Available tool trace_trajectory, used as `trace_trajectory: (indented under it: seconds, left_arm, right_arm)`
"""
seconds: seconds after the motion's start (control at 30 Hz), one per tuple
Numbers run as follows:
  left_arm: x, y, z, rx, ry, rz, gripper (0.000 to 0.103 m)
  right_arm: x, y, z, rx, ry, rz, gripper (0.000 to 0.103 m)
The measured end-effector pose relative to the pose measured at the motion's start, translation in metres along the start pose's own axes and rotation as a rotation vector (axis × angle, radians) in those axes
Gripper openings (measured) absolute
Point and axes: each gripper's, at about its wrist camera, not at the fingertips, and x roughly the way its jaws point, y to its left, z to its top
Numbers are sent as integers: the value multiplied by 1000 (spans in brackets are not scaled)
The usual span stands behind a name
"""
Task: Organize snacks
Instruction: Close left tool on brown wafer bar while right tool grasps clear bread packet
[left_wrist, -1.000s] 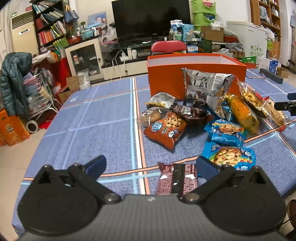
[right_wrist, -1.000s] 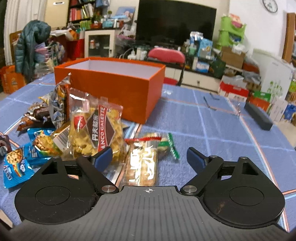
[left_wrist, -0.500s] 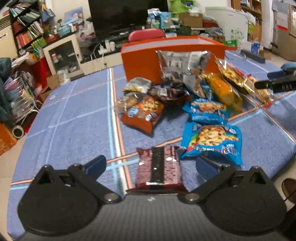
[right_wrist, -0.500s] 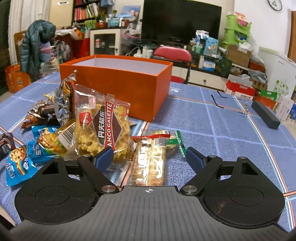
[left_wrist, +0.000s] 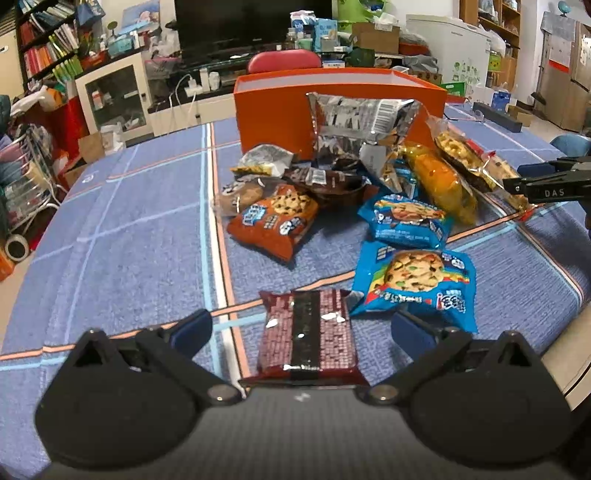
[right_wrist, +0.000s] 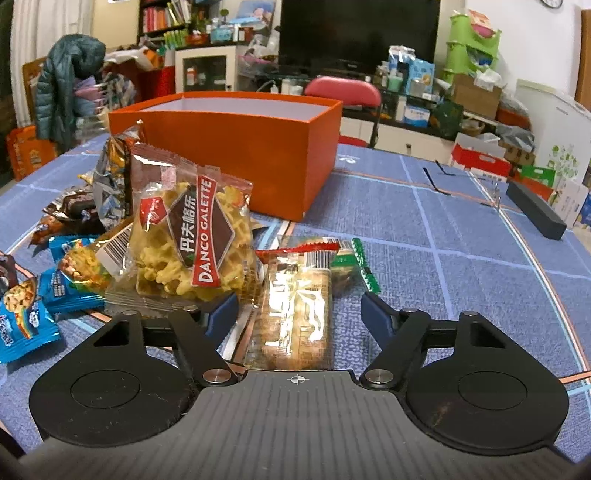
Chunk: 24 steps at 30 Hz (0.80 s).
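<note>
The right gripper (right_wrist: 300, 317) is closing in: its blue fingertips (right_wrist: 221, 314) have just been narrowing and are now flanking a clear-wrapped biscuit pack (right_wrist: 295, 314), though gaps are still showing on both sides, so no pinch yet. The pack's near end is disappearing under the gripper body. Just left of it, a Danco Galette bag (right_wrist: 192, 236) is leaning upright, covering part of the silver bag behind.

The left gripper (left_wrist: 301, 332) is hanging with jaws spread wide, a maroon wafer pack (left_wrist: 306, 332) lying between them untouched, its near edge cut off by the gripper body. Just beside it to the right, a blue cookie pack (left_wrist: 413, 282) is lying flat, with a second blue pack (left_wrist: 408, 221) and an orange cookie pack (left_wrist: 275, 221) farther out. Behind them the pile is getting murky, wrappers overlapping and unreadable. The orange box (right_wrist: 240, 147) is standing open at the back of the blue tablecloth (left_wrist: 122, 240); its inside is mostly hidden.
</note>
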Motion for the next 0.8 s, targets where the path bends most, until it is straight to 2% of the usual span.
trace_trajectory:
  seconds: [0.17,0.23,0.3,0.6,0.7,0.77,0.8]
  left_arm:
    - [3,-2,-1,12,13,-17,101]
    - [5,-3,-1,21,20,-19,89]
    - [8,-2,0,12,28,-29,82]
    - [19,5,-1,-33,71,-44,82]
    - [19,5,0,-36,70,-42,81]
    - [19,5,1,-51,68,-45,75]
    - [18,6,2,-56,66,-43,70]
  right_arm:
    - [4,-4,0,33,7,16,60]
    - [6,-5,0,36,14,16,58]
    - [8,-5,-1,43,17,21,56]
    - [11,-6,-1,48,19,35,54]
    - [12,-4,-1,45,25,48,43]
    - [13,-3,0,54,34,51,31]
    - [14,-4,0,60,40,48,30]
